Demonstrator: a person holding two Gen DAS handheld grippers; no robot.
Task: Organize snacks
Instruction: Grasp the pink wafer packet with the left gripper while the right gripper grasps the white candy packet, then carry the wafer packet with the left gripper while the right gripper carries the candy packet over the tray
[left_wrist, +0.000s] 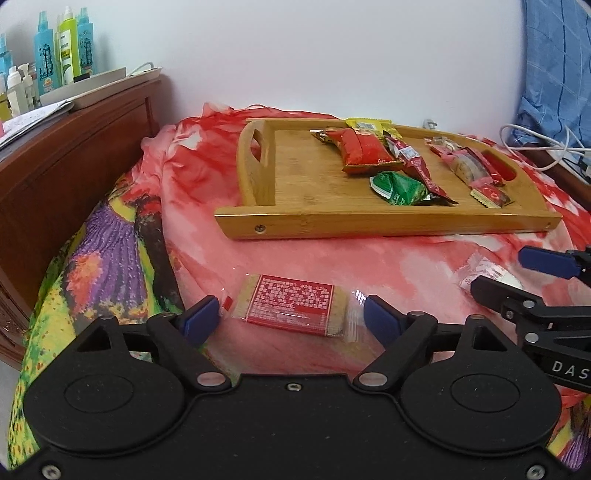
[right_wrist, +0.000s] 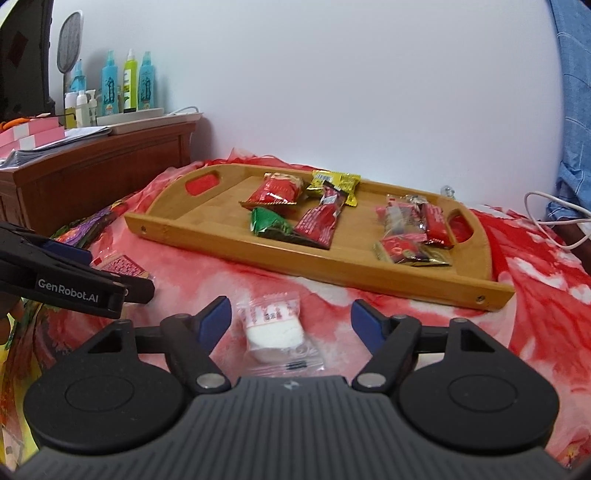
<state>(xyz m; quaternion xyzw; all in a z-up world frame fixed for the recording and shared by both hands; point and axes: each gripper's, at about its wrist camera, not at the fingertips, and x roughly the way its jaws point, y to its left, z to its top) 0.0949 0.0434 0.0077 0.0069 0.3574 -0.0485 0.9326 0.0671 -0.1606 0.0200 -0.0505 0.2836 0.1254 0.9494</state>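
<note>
A wooden tray (left_wrist: 314, 218) lies on the red floral bedspread and holds several wrapped snacks, among them a red packet (left_wrist: 360, 149) and a green one (left_wrist: 400, 189). The tray also shows in the right wrist view (right_wrist: 369, 273). A clear-wrapped biscuit bar with a red label (left_wrist: 293, 309) lies on the cloth between the pads of my open left gripper (left_wrist: 291, 319). A clear-wrapped white snack (right_wrist: 275, 332) lies between the pads of my open right gripper (right_wrist: 290, 321). The right gripper also shows in the left wrist view (left_wrist: 517, 273).
A brown wooden dresser (left_wrist: 74, 147) stands at the left with spray bottles (left_wrist: 64, 48) and papers on top. A white cable (left_wrist: 535, 142) lies at the back right by blue cloth (left_wrist: 554, 66). A white wall is behind the bed.
</note>
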